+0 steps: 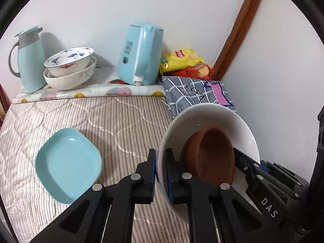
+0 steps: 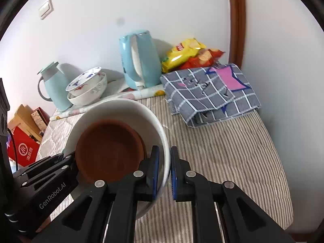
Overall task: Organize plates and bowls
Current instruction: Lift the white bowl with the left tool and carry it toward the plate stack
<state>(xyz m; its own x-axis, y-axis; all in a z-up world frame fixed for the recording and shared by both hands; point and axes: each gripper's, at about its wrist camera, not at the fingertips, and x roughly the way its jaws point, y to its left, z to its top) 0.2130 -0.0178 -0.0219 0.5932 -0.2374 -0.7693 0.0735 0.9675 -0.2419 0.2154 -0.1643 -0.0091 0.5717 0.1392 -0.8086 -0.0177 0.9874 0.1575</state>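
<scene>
A large white bowl (image 1: 204, 119) hangs above the striped bed cover, with a brown bowl (image 1: 214, 154) nested inside it. My left gripper (image 1: 161, 162) is shut on the white bowl's left rim. My right gripper (image 2: 163, 162) is shut on the opposite rim of the same white bowl (image 2: 121, 109), where the brown bowl (image 2: 109, 149) shows from above. Each gripper appears in the other's view at the bowl's far side. A light blue square plate (image 1: 67, 164) lies on the cover at the lower left. Two patterned white bowls (image 1: 69, 66) are stacked at the back left.
A blue thermos jug (image 1: 30, 60) and a blue electric kettle (image 1: 139, 54) stand on a flowered mat (image 1: 91, 91) by the wall. Snack bags (image 1: 186, 62) and a folded checked cloth (image 1: 194, 93) fill the back right corner. Red and brown boxes (image 2: 24, 131) sit beyond the bed's left edge.
</scene>
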